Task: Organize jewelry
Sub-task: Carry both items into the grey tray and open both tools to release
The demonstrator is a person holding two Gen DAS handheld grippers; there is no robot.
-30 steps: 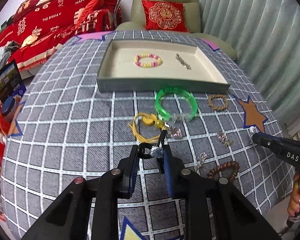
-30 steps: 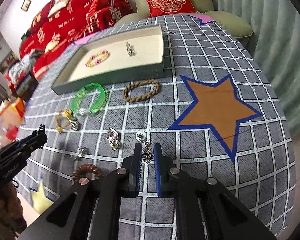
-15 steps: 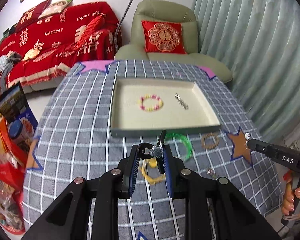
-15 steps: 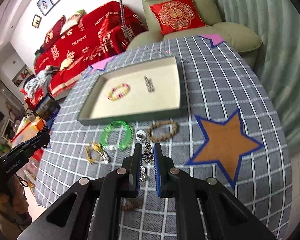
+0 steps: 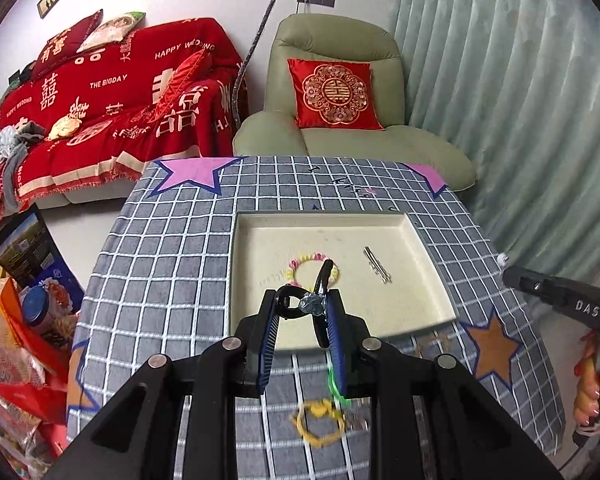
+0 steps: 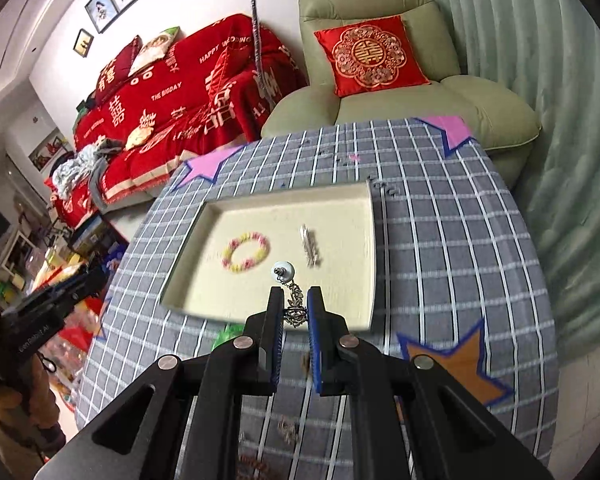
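Checked cloth covers the desk (image 5: 172,248). My left gripper (image 5: 302,312) pinches a black hair clip (image 5: 300,302) and my right gripper (image 6: 294,312) a dangling silver earring (image 6: 290,292), both above the tray (image 5: 432,276); thin holds could slip, dropping either short.

You have a black hair clip (image 5: 300,303) with a silvery stone and a silver leaf-chain earring (image 6: 293,305) both aloft over the cream tray (image 5: 432,292); there a pastel bead bracelet (image 6: 245,251) and a silver clip (image 6: 310,245) lie apart.

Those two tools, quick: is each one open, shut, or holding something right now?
Left tool: shut on a black hair clip.
Right tool: shut on a silver pendant.
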